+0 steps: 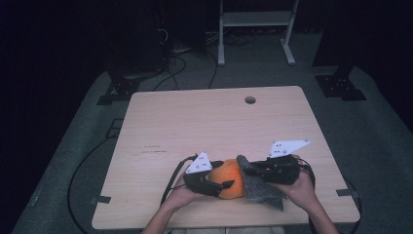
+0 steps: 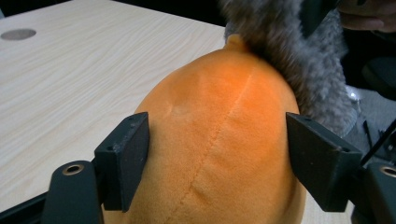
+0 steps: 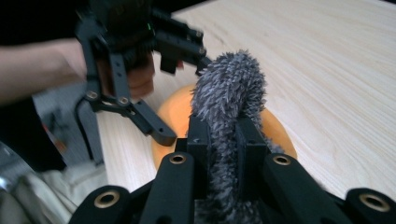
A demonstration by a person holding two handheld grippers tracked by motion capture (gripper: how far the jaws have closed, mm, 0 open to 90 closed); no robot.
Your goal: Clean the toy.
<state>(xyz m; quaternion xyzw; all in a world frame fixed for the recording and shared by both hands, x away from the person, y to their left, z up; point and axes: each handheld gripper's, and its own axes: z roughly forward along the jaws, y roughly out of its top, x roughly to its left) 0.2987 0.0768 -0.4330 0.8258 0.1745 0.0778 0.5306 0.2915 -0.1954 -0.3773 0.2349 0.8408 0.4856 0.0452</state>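
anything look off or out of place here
Nothing stands out. The right gripper is shut on a bunched fold of the grey fuzzy cloth, which drapes over the orange plush toy. The left gripper straddles the toy. The table shows no spill or damage.

The plush toy (image 1: 229, 179) sits near the table's (image 1: 214, 122) front edge, between the left gripper (image 1: 210, 184) and the right gripper (image 1: 253, 168), with the cloth (image 1: 260, 190) draped against its right side.
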